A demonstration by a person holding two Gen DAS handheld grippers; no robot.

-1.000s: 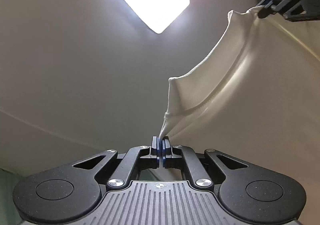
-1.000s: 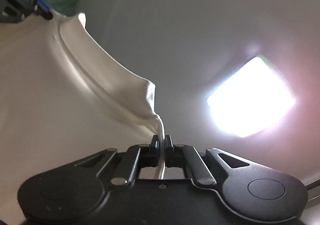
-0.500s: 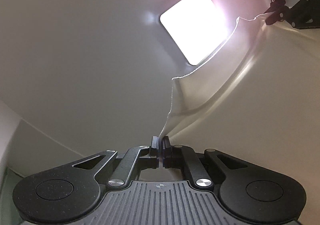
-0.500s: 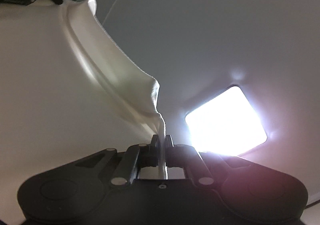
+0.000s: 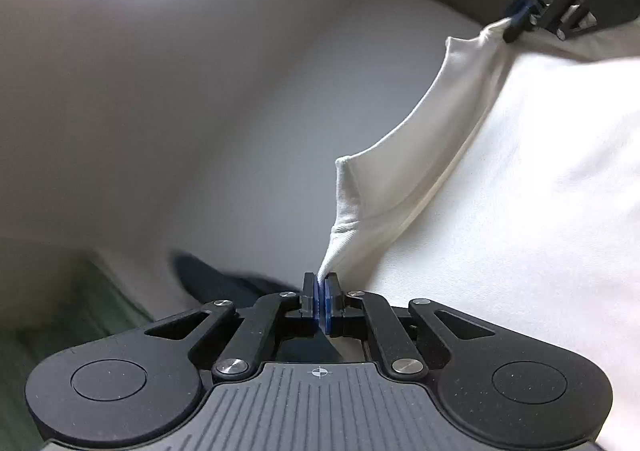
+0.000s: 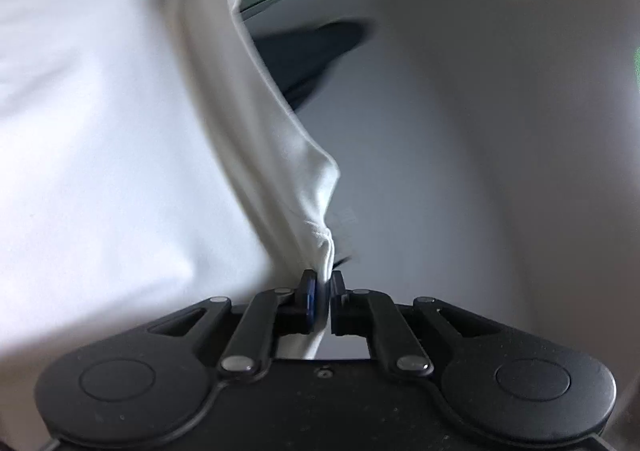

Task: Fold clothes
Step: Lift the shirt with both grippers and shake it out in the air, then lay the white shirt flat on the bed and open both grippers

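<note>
Left gripper (image 5: 320, 283): jaws pressed together on a bunched corner of the white garment (image 5: 520, 187); the cloth rises out of the blue pads (image 5: 330, 299) in a narrow twisted point.
White garment: plain white knit, no print visible; stretched between the two grippers along one hemmed edge (image 5: 404, 139); that edge sags in a shallow curve, with a soft ridge running alongside it; the broad body of the cloth spreads smooth to the right of the left gripper; in the right wrist view the cloth (image 6: 100, 123) fills the space left of the right gripper, blurred.
Dark object (image 5: 212, 279): blurred, navy or black, just left of the garment's pinched corner; what it is I cannot tell.
Right gripper (image 6: 320, 287): jaws clamped on the garment's other gathered corner, which crumples into small folds above the pads; in the left wrist view it (image 5: 518, 17) grips the far end of the hem.
</note>
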